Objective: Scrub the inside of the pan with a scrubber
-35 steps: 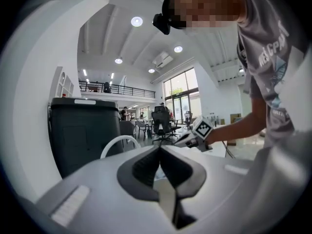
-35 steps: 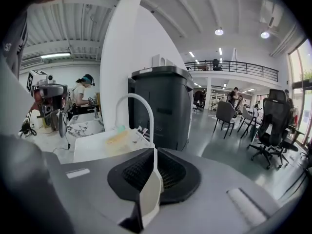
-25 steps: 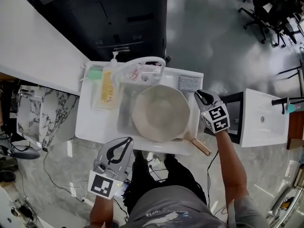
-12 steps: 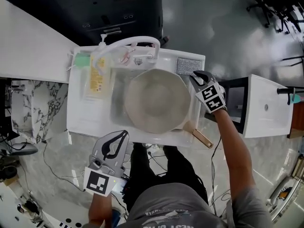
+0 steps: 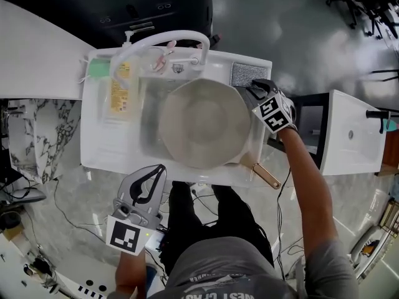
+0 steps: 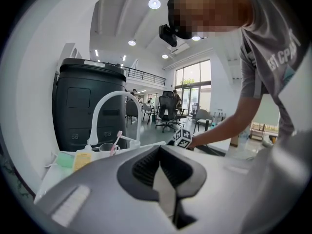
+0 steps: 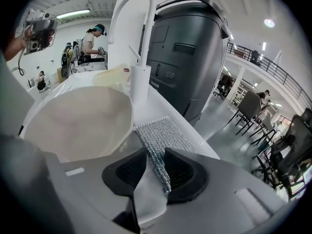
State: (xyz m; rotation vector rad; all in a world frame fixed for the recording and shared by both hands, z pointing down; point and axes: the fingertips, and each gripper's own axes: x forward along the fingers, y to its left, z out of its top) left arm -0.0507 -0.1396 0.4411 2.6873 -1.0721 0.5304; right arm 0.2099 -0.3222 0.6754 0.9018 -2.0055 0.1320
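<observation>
**Grip state.** The right gripper [image 7: 155, 156] has its fingers drawn almost together, with the near edge of the scrubber [image 7: 163, 130] nipped between them. The rest of the silver mesh lies flat on the table [image 5: 112, 154] ahead of the fingertips. The left gripper [image 5: 161, 169] has its fingers closed on nothing and is held off the table edge, near the person's body.

**Task items.** The pan [image 5: 204, 122] sits in the basin, just to the left of the right fingers and ahead of the left ones. Its inside faces up and looks bare. Its handle [image 5: 265, 177] reaches past the near table edge, behind the right fingers.

**Risks noted.**
- The hold takes only the mesh's margin. In my judgement the scrubber is limp, so it may fold or pull free once it is pressed against the pan wall. A deeper bite would reduce this.
- Nothing steadies the pan. Scrubbing force could spin or slide it in the basin, and the overhanging handle would swing with it. The idle left gripper is well placed to brace the handle.
- The faucet [image 5: 159, 45] arches over the basin's far side, beyond and to the left of the right fingers. A high carry across could strike it.
- The soap bottle [image 5: 118, 92] stands far to the left of the right fingers and is unlikely to be disturbed.
</observation>
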